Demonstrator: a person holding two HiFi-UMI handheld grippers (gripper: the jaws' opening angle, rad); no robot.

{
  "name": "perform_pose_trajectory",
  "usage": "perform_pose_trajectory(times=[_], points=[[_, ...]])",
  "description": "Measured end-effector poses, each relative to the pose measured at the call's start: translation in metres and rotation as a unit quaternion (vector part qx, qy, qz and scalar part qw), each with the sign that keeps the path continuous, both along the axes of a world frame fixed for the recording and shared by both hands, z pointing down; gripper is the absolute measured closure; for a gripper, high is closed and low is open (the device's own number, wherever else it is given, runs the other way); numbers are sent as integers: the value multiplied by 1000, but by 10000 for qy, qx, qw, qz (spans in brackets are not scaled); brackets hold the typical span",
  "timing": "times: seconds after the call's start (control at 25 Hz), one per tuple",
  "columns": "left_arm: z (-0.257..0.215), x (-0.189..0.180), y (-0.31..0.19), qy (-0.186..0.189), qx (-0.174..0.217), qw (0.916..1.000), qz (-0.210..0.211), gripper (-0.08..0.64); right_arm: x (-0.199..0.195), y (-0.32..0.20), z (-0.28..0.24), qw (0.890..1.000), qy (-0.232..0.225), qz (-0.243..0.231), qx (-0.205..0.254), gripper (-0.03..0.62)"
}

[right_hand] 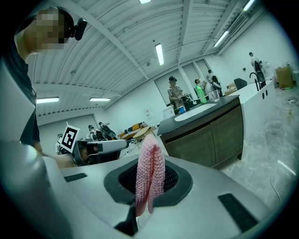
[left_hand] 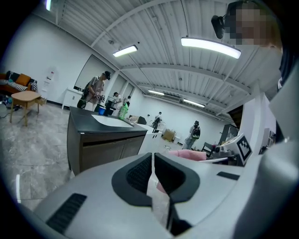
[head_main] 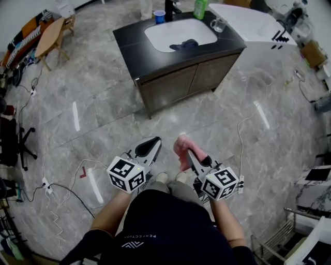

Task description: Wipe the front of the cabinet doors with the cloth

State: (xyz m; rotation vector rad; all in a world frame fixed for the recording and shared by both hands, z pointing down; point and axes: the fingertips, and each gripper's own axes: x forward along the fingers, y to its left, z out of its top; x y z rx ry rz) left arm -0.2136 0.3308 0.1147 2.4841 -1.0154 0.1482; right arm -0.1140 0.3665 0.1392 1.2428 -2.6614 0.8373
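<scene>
A dark wood cabinet (head_main: 178,83) with two front doors stands ahead under a black counter with a white sink (head_main: 178,33). It also shows in the left gripper view as the cabinet (left_hand: 103,149) and in the right gripper view as the cabinet (right_hand: 205,135). My right gripper (head_main: 187,155) is shut on a pink knitted cloth (head_main: 181,150), which sticks up between its jaws as the cloth (right_hand: 149,175). My left gripper (head_main: 150,147) is shut and holds nothing, its jaws nearly touching (left_hand: 153,175). Both grippers are held close to the body, well short of the cabinet.
On the counter are a blue cup (head_main: 159,16), a green bottle (head_main: 200,8) and a glass mug (head_main: 218,24); a dark rag (head_main: 183,44) lies in the sink. Cables (head_main: 67,186) trail over the marble floor. A wooden table (head_main: 49,36) stands far left. People (left_hand: 96,91) stand behind the counter.
</scene>
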Motion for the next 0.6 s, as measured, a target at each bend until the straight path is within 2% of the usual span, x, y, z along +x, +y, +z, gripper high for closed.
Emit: perform_pose_trajectory(times=[0.4, 0.6], points=[[6, 47, -5, -258, -119, 9988, -398, 537, 35, -32, 14, 9980, 98, -607, 153, 549], [13, 44, -4, -333, -208, 9964, -754, 537, 37, -44, 30, 9971, 26, -755, 62, 549]])
